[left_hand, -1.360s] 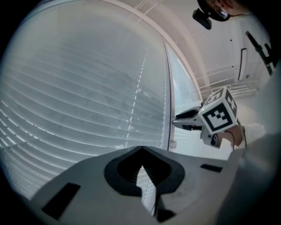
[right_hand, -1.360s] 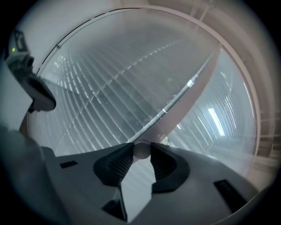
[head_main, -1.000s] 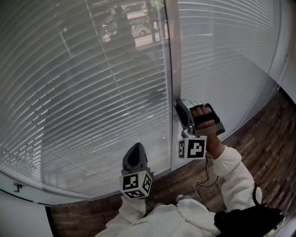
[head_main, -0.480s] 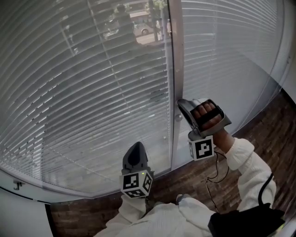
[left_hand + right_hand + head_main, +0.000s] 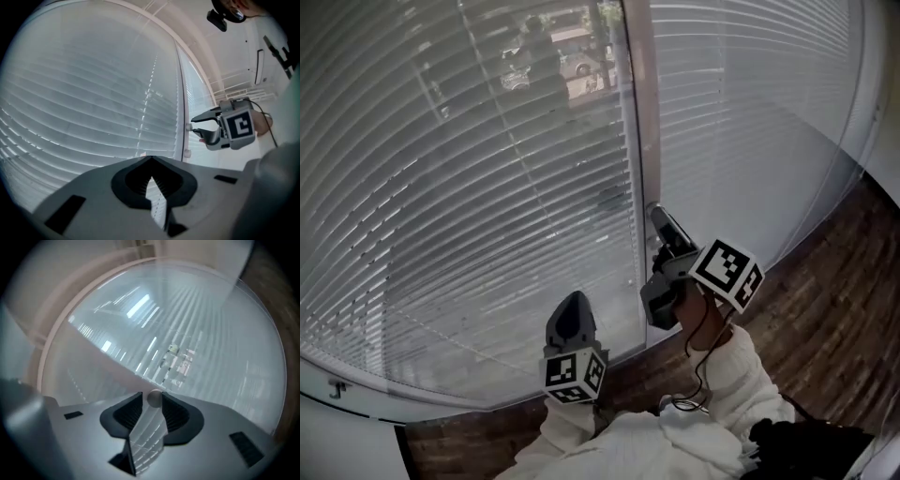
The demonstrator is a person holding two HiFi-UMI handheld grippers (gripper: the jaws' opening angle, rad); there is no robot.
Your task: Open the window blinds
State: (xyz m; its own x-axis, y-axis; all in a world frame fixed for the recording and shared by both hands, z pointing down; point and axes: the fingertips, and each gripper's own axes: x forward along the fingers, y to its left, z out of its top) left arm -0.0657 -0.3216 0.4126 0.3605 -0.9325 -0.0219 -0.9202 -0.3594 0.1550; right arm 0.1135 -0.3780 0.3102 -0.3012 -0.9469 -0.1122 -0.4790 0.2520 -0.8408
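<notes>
White slatted blinds [image 5: 487,187] hang behind the glass on both sides of a grey mullion [image 5: 639,112]. The left panel's slats are partly tilted, and a street shows through near the top. A small round knob [image 5: 189,127] sticks out of the mullion. My right gripper [image 5: 656,217] is open, its jaws close on either side of that knob [image 5: 153,398]. I cannot tell whether they touch it. My left gripper [image 5: 573,298] is shut and empty, low in front of the left panel, pointing at the slats.
A second knob [image 5: 187,153] sits lower on the mullion. The right blind panel [image 5: 750,112] looks fully closed. A white sill [image 5: 356,394] runs below the glass. Dark wood floor [image 5: 844,281] lies to the right. My white sleeves fill the bottom of the head view.
My right gripper has rolled over, so its marker cube now faces up where the hand did, staying with its tips at the mullion. The left gripper has stayed put.
</notes>
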